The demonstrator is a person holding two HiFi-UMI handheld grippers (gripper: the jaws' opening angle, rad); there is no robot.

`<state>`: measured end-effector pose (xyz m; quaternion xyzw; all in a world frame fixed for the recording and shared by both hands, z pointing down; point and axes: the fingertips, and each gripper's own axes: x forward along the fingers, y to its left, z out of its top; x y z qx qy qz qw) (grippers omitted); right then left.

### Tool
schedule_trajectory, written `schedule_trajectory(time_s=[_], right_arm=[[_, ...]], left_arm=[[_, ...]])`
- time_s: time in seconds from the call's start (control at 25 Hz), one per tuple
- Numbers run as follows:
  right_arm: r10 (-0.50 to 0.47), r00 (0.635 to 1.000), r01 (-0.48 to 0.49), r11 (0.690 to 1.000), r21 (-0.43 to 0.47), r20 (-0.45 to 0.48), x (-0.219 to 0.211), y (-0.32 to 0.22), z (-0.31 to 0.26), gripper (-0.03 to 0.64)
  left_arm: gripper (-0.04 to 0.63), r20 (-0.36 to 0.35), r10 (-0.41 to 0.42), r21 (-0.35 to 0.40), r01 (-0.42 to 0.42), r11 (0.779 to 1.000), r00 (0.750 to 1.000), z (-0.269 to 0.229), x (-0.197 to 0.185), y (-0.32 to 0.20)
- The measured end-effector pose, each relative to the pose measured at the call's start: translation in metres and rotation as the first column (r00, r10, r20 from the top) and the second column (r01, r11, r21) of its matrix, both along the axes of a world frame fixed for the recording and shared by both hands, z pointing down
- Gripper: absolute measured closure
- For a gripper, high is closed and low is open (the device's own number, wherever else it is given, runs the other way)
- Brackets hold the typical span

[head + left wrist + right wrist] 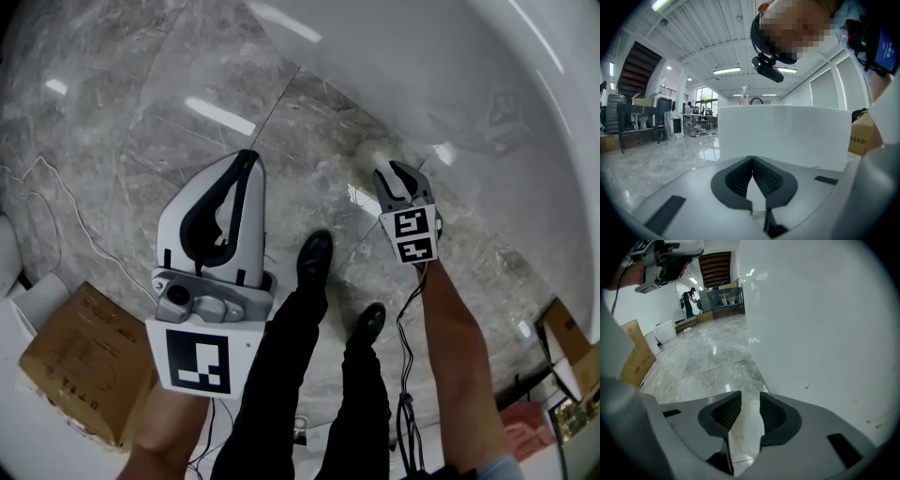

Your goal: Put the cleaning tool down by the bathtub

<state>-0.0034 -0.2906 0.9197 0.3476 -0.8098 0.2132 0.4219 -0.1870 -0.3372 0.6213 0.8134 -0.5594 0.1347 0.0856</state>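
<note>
Your right gripper (pixel 750 398) hangs wide open with only floor (pixel 708 357) between its jaws. Your left gripper (pixel 752 159) is pinched closed on nothing. One bathtub (pixel 450 84) sits just beside the right gripper. No cleaning tool shows in any view, so draw back gently, clear of the tub wall.

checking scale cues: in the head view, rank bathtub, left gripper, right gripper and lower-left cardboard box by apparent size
1. bathtub
2. left gripper, though nearness to the camera inflates it
3. cardboard box
4. right gripper
</note>
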Motion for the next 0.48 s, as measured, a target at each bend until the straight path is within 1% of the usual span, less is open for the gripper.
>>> schedule_trajectory(time_s=[0.28, 0.4, 0.48], right_arm=[[0.014, 1.0, -0.014, 1.0, 0.019, 0.011, 0.001, -0.003, -0.018, 0.483], [0.045, 0.999, -0.046, 0.999, 0.028, 0.029, 0.0, -0.002, -0.035, 0.488], [0.073, 0.996, -0.076, 0.996, 0.05, 0.049, -0.001, -0.003, -0.057, 0.495]], left_arm=[[0.578, -0.005, 0.002, 0.016, -0.002, 1.0, 1.0, -0.014, 0.004, 0.002], [0.578, -0.007, -0.004, 0.036, 0.005, 0.999, 1.0, -0.027, 0.008, 0.001], [0.578, -0.018, -0.014, 0.047, 0.014, 0.999, 1.0, -0.038, 0.011, 0.001]])
